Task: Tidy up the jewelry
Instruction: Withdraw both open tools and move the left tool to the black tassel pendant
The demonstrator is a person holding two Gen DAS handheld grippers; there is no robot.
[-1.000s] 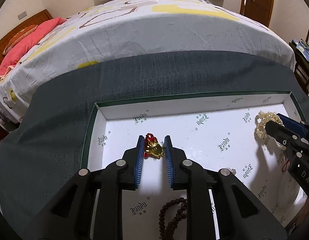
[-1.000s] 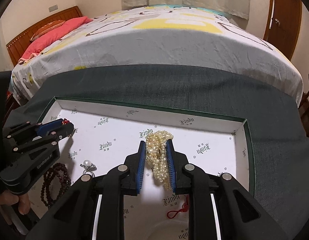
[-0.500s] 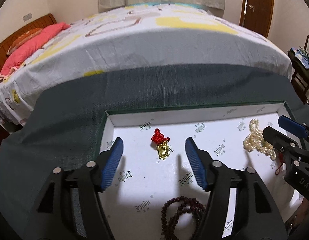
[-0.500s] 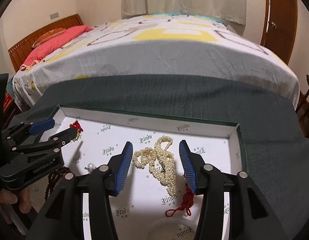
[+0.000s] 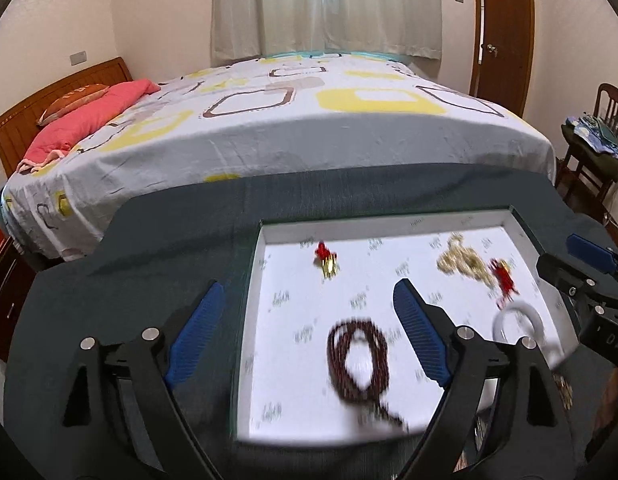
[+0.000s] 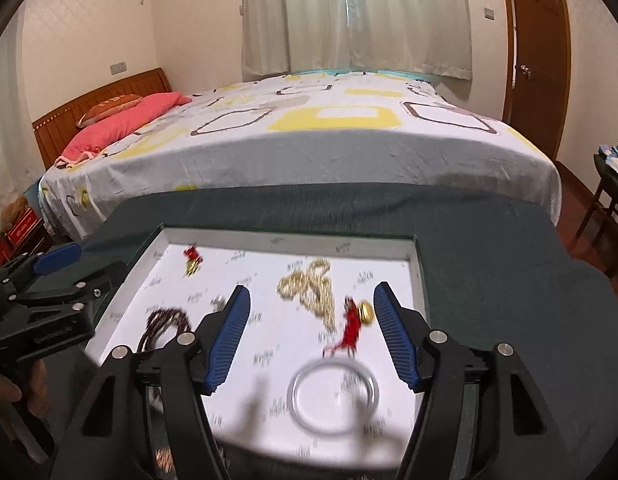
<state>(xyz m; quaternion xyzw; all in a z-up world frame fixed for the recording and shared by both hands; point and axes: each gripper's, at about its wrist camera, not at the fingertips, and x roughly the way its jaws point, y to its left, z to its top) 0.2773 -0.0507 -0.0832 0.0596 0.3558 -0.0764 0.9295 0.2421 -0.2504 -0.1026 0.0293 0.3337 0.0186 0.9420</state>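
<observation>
Both tools have let go and pulled back: the left hand-held gripper [image 5: 305,332] now hangs spread wide and empty above the shallow white paper-lined tray [image 5: 389,230], with the small gold charm on a red knot [image 5: 326,261] lying released near the tray's far left corner. The right hand-held gripper [image 6: 311,336] is likewise released, the cream pearl necklace [image 6: 311,290] left heaped mid-tray. Judging by this, two placements are done; the dark red-brown bead bracelet [image 5: 359,354], clear bangle [image 6: 334,396] and red tassel charm [image 6: 351,326] remain.

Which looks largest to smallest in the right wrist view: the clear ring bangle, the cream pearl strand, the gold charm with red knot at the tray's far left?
1. Clear ring bangle, though nearest the camera.
2. Cream pearl strand.
3. Gold charm with red knot, farthest away.
</observation>
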